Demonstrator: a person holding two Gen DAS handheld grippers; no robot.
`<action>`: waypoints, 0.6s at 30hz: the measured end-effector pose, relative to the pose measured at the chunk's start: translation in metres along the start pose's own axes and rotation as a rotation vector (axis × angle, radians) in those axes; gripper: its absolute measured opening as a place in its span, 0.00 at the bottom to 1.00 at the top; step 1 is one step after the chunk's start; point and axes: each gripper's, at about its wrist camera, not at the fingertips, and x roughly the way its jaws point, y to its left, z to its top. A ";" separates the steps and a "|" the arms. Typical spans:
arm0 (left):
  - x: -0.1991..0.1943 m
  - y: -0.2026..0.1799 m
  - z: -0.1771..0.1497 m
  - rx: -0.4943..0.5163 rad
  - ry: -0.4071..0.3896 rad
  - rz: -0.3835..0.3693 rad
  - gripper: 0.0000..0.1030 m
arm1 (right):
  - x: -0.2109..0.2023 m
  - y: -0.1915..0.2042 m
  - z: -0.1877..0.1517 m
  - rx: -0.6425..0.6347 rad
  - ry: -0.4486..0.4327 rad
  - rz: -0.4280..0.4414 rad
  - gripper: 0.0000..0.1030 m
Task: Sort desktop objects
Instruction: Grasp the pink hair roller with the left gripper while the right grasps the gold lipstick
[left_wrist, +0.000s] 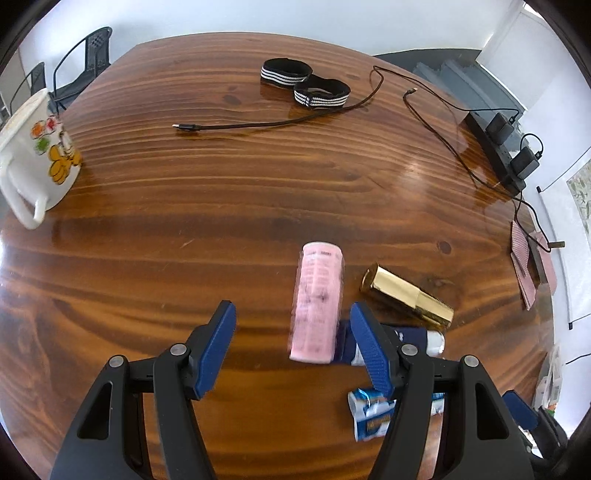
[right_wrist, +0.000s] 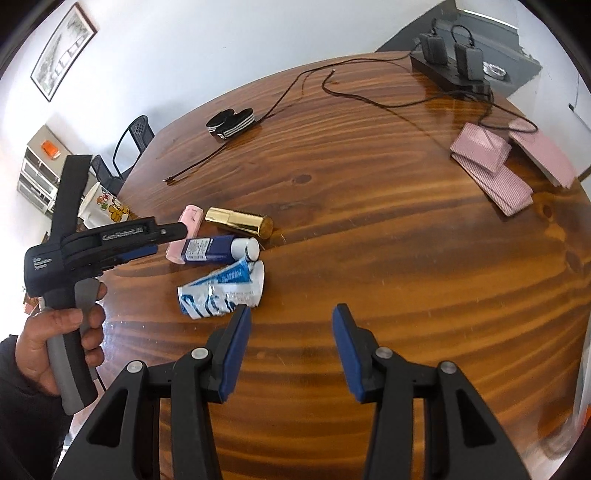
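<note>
**Now both grippers spread over the cluster of tubes**

Both tools hang above the wooden table (left_wrist: 258, 177) with nothing between their fingers. The left gripper (left_wrist: 291, 350) stands wide apart, its right pad just beside the blurred pink tube (left_wrist: 317, 302). That tube lies against the navy tube (right_wrist: 216, 249), with the gold cylinder (left_wrist: 406, 295) close behind and the crumpled blue-and-white tube (right_wrist: 221, 291) in front. The right gripper (right_wrist: 291, 347) is likewise spread, its left pad near the crumpled tube. A cartoon mug (left_wrist: 37, 147) stands far left.
</note>
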 end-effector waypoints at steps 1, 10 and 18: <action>0.002 -0.001 0.001 0.005 0.000 0.003 0.66 | 0.002 0.002 0.002 -0.007 -0.002 -0.002 0.49; 0.014 -0.003 0.007 0.059 -0.014 0.052 0.49 | 0.021 0.018 0.032 -0.056 -0.016 0.018 0.49; 0.015 -0.003 0.009 0.109 -0.023 0.058 0.30 | 0.049 0.038 0.053 -0.171 -0.010 0.016 0.49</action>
